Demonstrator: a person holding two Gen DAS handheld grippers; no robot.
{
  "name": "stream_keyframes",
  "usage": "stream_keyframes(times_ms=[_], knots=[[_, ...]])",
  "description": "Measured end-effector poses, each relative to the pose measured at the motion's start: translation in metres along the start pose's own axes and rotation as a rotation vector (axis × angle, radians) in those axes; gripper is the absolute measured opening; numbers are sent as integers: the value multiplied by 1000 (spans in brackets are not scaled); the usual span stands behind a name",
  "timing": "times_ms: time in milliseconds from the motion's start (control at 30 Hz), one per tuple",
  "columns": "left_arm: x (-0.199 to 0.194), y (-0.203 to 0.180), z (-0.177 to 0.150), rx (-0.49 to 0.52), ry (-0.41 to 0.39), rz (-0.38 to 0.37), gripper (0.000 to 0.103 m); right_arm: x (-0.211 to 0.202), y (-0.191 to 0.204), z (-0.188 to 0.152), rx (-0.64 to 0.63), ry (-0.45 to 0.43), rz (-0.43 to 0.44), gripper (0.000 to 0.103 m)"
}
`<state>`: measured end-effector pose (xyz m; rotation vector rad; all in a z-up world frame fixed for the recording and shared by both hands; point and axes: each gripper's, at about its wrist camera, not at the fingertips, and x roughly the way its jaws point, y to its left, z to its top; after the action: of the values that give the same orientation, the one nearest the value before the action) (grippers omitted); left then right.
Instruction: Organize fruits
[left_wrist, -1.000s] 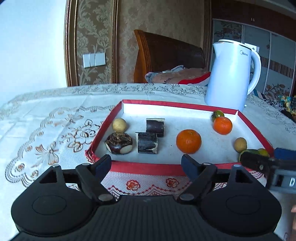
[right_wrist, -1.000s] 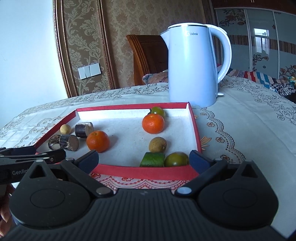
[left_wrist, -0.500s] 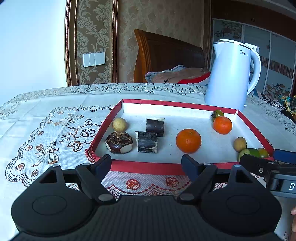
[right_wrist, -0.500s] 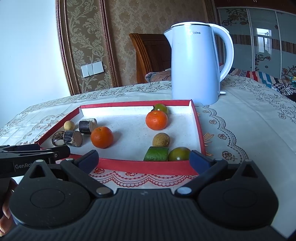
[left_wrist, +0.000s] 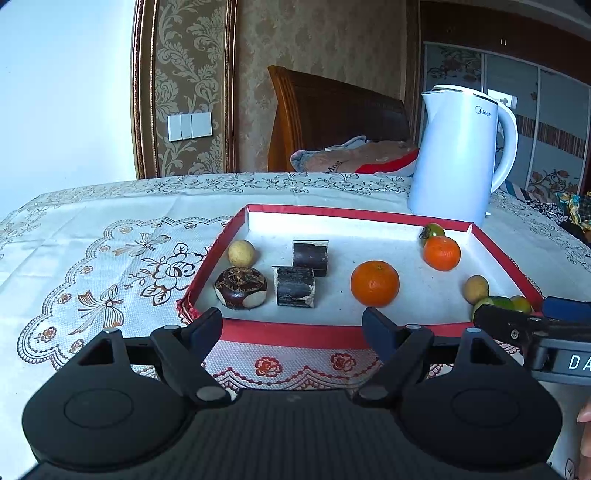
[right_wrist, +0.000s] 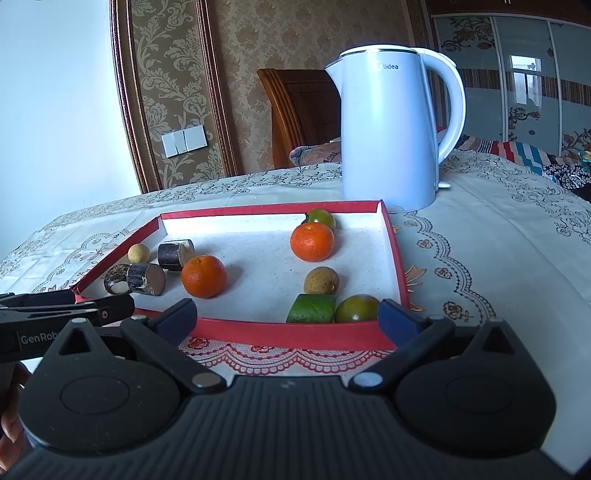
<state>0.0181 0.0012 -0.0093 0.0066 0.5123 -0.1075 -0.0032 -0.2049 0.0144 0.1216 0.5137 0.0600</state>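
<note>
You hold the left gripper (left_wrist: 291, 326) low over the lace tablecloth (left_wrist: 110, 258), just short of the near red rim of the tray (left_wrist: 295, 332). Its jaws stand wide apart with nothing between them but cloth and rim. Your right gripper (right_wrist: 286, 319) sits beside it, also in front of the near rim, jaws spread wide and gripping nothing.

All the fruit lies inside the tray. At the left end you have a small yellow fruit (left_wrist: 241, 253), a dark brown bulb (left_wrist: 241, 288) in front of it, and two dark stubby stem pieces (left_wrist: 295, 286) (left_wrist: 310, 253) just to its right. Near the middle sits an orange (left_wrist: 375, 283). A second orange (right_wrist: 312, 242) lies toward the far right corner, touching a green-and-red tomato (right_wrist: 322, 218) behind it. Along the right side, a tan round fruit (right_wrist: 320, 280) rests behind a green chunk (right_wrist: 312, 309) and a greenish round fruit (right_wrist: 356, 309), both against the near rim.

A white kettle (right_wrist: 388, 129) stands on the cloth behind the tray's far right corner.
</note>
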Motion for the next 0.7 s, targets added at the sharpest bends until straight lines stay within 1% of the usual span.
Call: stream_keyframes(times_ms=[333, 567, 700], knots=[[-3, -4, -1, 18, -4, 4, 83, 0, 0, 0, 0, 1, 1, 103], [-6, 0, -3, -6, -6, 26, 83, 0, 0, -1, -2, 1, 0, 103], [-4, 3, -2, -23, 8, 24, 83, 0, 0, -1, -3, 1, -1, 103]])
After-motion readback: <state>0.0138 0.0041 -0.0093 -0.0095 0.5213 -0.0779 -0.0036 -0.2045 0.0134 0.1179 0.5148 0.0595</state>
